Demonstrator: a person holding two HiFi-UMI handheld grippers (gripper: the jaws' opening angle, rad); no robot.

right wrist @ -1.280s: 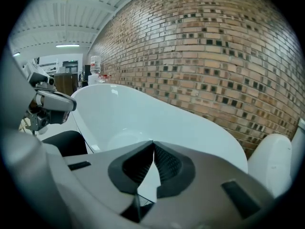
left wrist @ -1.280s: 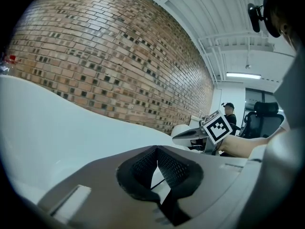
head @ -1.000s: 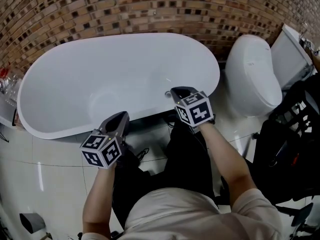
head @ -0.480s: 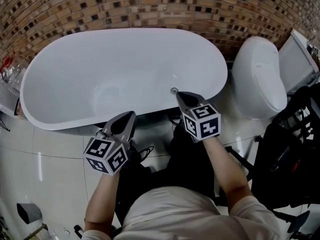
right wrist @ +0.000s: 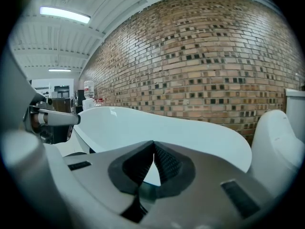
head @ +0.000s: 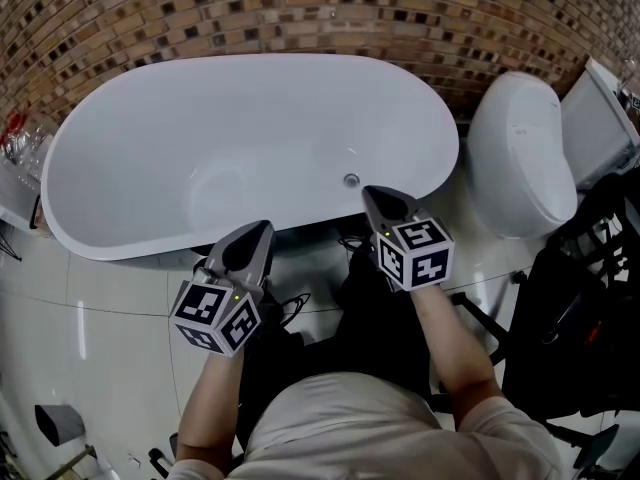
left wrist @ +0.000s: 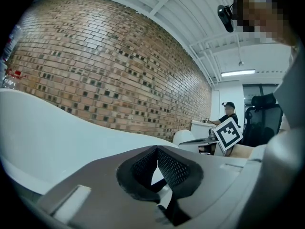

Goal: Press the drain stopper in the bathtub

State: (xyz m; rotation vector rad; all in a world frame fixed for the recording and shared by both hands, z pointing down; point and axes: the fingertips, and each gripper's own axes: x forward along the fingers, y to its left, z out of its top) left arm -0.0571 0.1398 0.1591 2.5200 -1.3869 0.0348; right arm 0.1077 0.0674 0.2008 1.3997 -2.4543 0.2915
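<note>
Right gripper, jaws together and empty, has drifted lower right, away from the stopper at frame centre. Left gripper is likewise closed and empty. Whether the stopper is pressed cannot be read.

The bathtub is smooth, glossy white with soft reflections on its rim, and the small round drain stopper at its right end looks like shiny metal. The far wall is rough, matt brown brick. The toilet on the right is glossy white, as are the floor tiles. The left gripper and the right gripper have matt grey plastic shells, and their pads are black with a fine grid texture.
</note>
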